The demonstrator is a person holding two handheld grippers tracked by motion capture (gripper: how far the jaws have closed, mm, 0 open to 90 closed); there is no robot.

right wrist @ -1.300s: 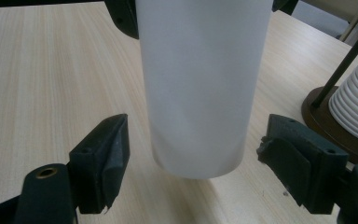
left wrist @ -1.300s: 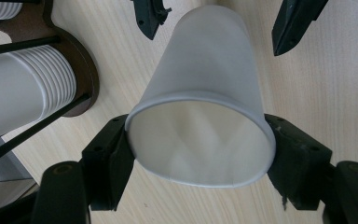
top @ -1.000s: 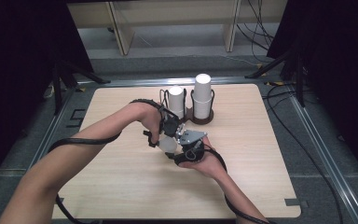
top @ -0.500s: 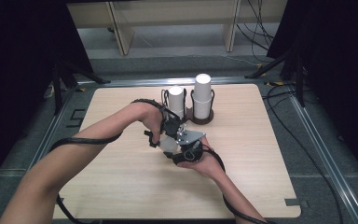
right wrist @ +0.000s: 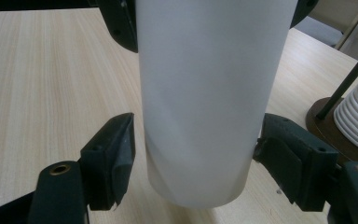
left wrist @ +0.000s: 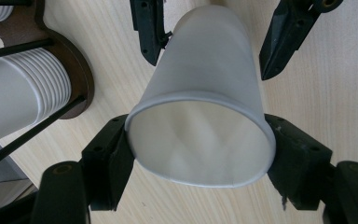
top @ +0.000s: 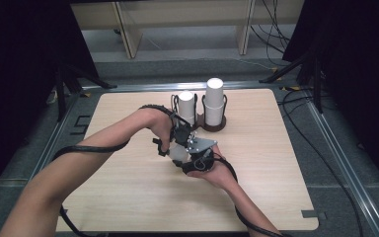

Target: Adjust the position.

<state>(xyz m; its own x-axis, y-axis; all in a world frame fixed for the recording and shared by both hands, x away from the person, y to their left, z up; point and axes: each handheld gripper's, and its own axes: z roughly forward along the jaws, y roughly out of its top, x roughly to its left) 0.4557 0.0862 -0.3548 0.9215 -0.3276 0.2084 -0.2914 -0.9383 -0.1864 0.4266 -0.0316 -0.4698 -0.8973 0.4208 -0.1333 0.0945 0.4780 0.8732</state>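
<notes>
I hold the paper cup (left wrist: 200, 116) above the counter (top: 276, 163), beside the cup racks (top: 212, 126); left gripper (left wrist: 200, 154) fingers clamp its rim; right gripper (right wrist: 193, 161) fingers have just been closing around its base, barely touching; I close gently to avoid crushing

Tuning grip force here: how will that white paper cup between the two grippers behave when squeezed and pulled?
The paper cup probably deforms easily: its thin wall shows faint creases inside, with the left gripper clamped at the rim. It looks light for its size, hollow and empty. The smooth tapered wall may slip through the right gripper, whose jaws have just been closing around its base end.
</notes>
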